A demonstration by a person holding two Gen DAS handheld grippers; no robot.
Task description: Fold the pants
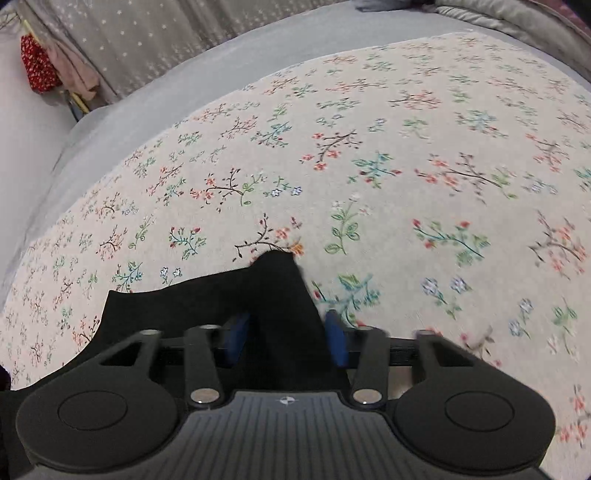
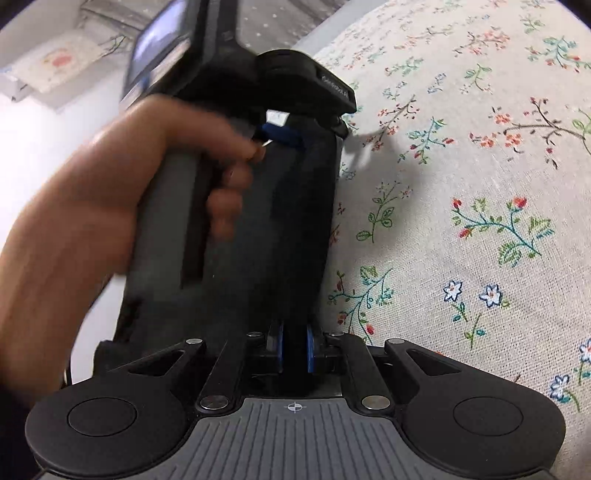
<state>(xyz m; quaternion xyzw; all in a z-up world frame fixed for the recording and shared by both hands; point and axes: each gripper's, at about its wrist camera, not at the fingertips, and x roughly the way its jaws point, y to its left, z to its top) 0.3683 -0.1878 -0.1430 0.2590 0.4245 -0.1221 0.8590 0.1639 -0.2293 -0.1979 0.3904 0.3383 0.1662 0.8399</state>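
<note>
The black pants (image 1: 207, 306) lie on the flowered bedspread (image 1: 369, 166), with a raised peak of cloth between the blue pads of my left gripper (image 1: 286, 334). Its jaws stand apart with cloth between them, not pinched tight. In the right wrist view my right gripper (image 2: 294, 349) is shut on a narrow fold of the black pants (image 2: 291, 240), which stretches up toward the other gripper's body. A hand (image 2: 110, 206) holds that left gripper handle just ahead.
The flowered bedspread (image 2: 461, 221) covers a grey sheet (image 1: 184, 96). A grey starred curtain (image 1: 129, 40) and hanging red and pink clothes (image 1: 40, 66) are at the far left. A rolled grey quilt (image 1: 517, 22) lies at the far edge.
</note>
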